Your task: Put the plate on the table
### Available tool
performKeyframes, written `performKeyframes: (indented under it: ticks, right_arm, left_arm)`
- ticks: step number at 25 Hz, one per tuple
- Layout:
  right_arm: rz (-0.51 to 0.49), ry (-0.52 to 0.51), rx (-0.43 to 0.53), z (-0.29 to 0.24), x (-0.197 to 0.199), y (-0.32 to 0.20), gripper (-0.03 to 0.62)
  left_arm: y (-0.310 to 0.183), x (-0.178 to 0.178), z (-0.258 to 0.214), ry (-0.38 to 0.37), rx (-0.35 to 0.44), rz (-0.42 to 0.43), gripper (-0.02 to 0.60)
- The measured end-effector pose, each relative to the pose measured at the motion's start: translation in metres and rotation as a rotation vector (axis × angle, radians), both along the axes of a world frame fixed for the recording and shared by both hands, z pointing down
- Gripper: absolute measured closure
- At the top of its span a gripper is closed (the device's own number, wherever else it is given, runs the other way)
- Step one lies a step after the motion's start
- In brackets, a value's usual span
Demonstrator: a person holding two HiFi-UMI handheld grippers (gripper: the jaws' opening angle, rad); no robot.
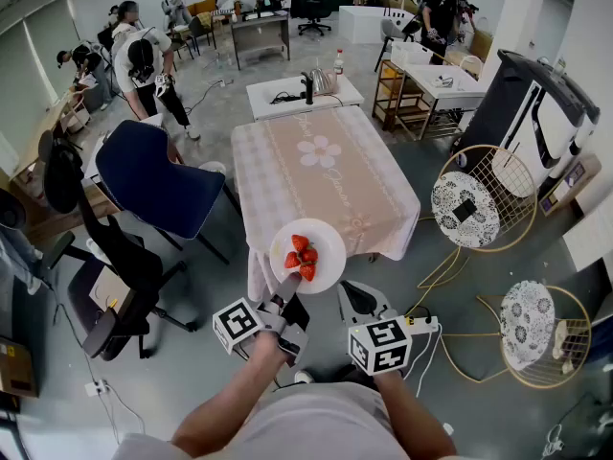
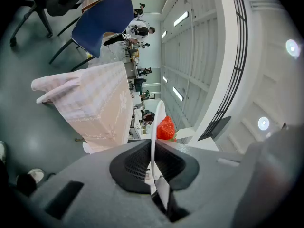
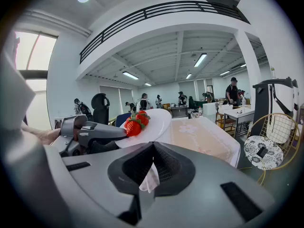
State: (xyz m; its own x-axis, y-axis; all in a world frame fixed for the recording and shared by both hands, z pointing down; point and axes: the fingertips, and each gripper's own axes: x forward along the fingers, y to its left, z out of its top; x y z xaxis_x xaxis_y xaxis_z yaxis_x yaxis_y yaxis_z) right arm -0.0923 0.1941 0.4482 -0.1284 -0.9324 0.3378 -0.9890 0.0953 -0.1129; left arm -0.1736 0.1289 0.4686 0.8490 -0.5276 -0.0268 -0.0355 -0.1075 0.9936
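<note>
A white plate (image 1: 321, 242) with three strawberries (image 1: 300, 256) hangs in the air just off the near edge of the table (image 1: 326, 175), which has a pink flowered cloth. My left gripper (image 1: 289, 293) is shut on the plate's near rim; in the left gripper view the plate (image 2: 155, 122) stands edge-on between the pads, a strawberry (image 2: 165, 128) behind it. My right gripper (image 1: 352, 298) sits just right of the plate, apart from it, jaws together. In the right gripper view (image 3: 151, 148) a small white bit shows at the seam, with the plate (image 3: 156, 122) ahead.
A blue chair (image 1: 158, 185) and a black office chair (image 1: 96, 247) stand left of the table. Gold wire chairs (image 1: 479, 204) (image 1: 532, 329) stand to the right, with cables on the floor by them. A white low table (image 1: 302, 94) lies beyond. Several people are at the back.
</note>
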Motion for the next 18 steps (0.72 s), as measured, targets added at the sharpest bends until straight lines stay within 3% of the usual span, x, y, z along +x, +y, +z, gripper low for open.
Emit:
performKeyframes:
  ticks: [18]
  right_arm:
    - [0.017, -0.001, -0.013, 0.0055, -0.0073, 0.0002, 0.589]
  left_arm:
    - [0.0031, -0.0075, 0.0076, 0.016, -0.022, 0.010, 0.557]
